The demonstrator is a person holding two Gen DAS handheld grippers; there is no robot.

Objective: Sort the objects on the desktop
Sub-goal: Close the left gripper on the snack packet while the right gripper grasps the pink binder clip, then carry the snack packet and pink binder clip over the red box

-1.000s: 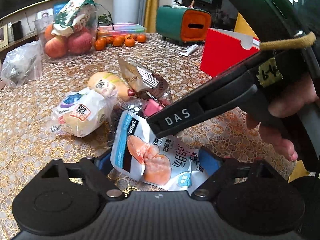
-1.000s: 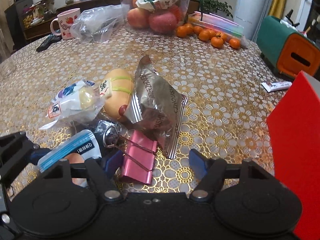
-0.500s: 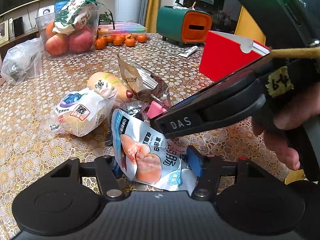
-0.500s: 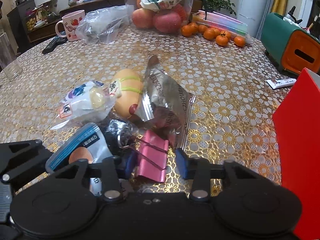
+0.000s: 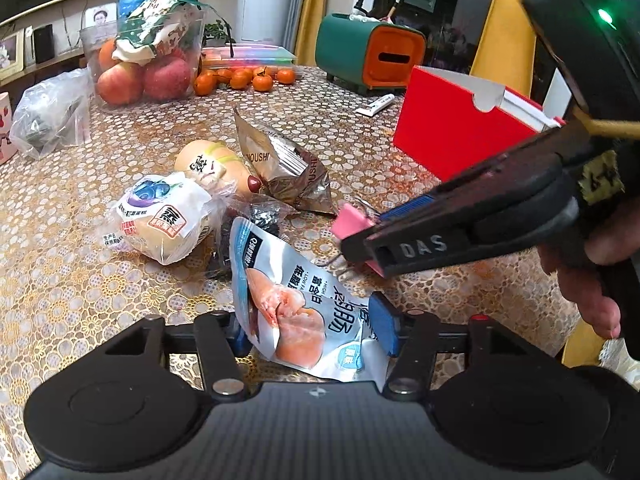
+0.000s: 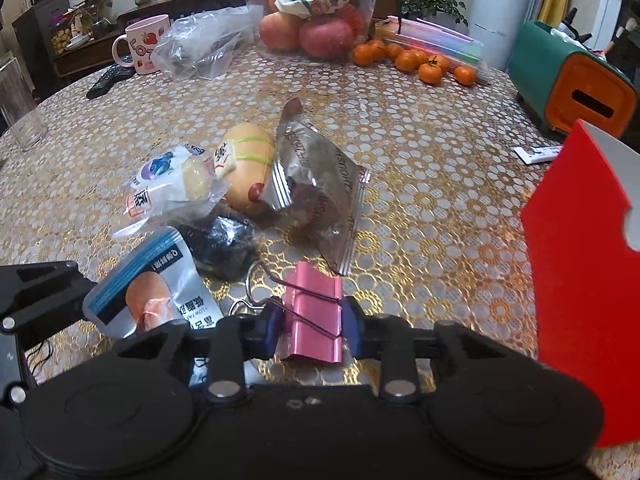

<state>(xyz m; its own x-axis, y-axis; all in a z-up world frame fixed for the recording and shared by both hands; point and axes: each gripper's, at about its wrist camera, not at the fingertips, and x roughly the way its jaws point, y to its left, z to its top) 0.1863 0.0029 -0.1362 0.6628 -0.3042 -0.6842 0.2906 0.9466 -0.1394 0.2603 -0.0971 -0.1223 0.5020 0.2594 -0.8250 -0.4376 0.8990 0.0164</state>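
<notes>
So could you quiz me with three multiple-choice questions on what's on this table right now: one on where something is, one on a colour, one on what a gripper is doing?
1. Where do the tangerines lie?
A. Beside the tub of apples
B. Inside the red box
C. On the silver snack bag

2. What colour is the binder clip?
A. Green
B. Pink
C. Black

3. What is the right gripper doing?
A. Hanging open over bare table
B. Gripping the mug
C. Clamped on the binder clip

Answers:
1 A: the tangerines sit on the tablecloth right next to the apple tub.
2 B: the clip's body is pink with wire handles.
3 C: both blue fingertips press the clip's sides.
</notes>
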